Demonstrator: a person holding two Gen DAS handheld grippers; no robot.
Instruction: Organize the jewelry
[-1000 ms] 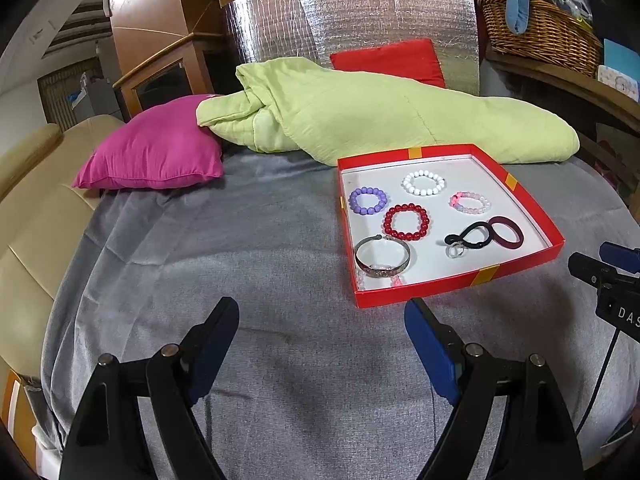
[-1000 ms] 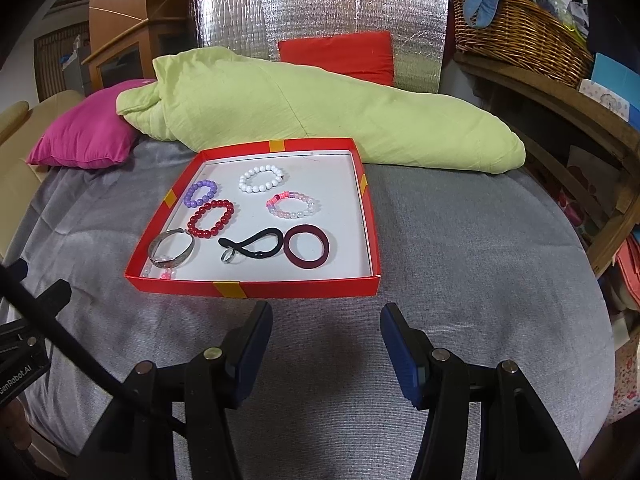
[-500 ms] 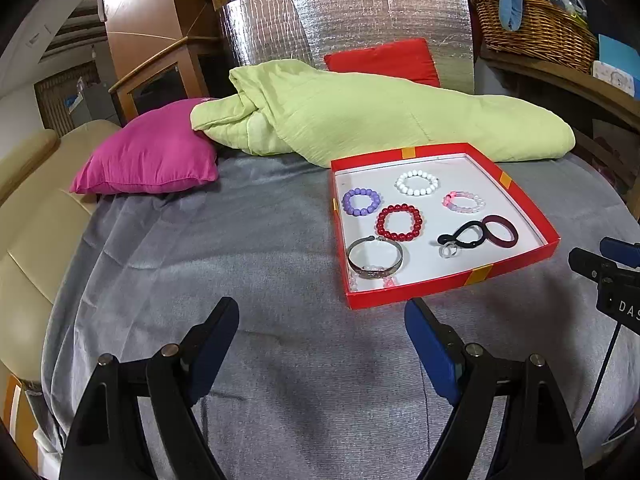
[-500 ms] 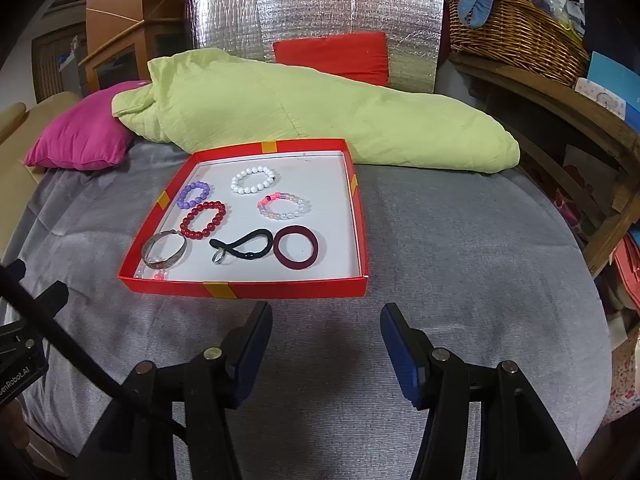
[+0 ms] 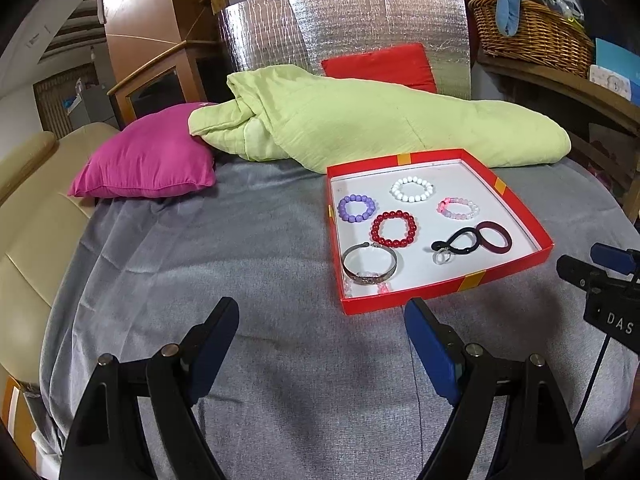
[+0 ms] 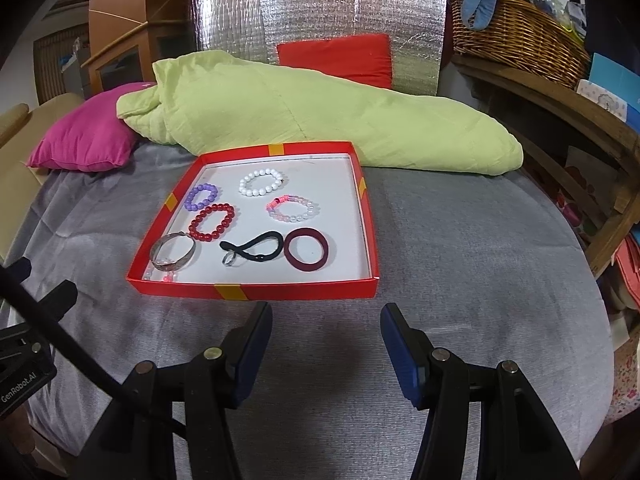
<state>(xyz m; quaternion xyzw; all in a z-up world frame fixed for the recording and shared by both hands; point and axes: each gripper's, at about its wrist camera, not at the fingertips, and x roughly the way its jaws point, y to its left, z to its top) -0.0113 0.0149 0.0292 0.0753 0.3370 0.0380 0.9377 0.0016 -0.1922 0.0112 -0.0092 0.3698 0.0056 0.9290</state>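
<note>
We hold the left gripper (image 5: 322, 340) and the right gripper (image 6: 326, 342) low over the grey woven bedcover (image 6: 460, 280), both w/ jaws wide apart and nothing between the blue pads. The jewelry lies in a shallow red cardboard tray (image 6: 256, 291) w/ white floor and yellow tape marks, just ahead of the right gripper and ahead-right of the left one. Inside: a round white bead bracelet (image 6: 261, 183), a purple bead bracelet (image 6: 201, 197), a glossy red bead bracelet (image 6: 212, 222), a pale pink-and-clear bead bracelet (image 6: 294, 209), a smooth dark maroon ring-shaped band (image 6: 306, 250), a thin black elastic loop (image 6: 252, 251) twisted like a figure 8 w/ a small metal ring, and an open silver metal cuff (image 6: 173, 251) near the front-left corner. Behind the tray lies a crumpled light-green quilt (image 6: 304, 116), beside it a magenta satin cushion (image 6: 82, 138); further back a silver foil panel (image 6: 320, 16) and a wicker basket (image 6: 516, 36) on a wooden shelf.
</note>
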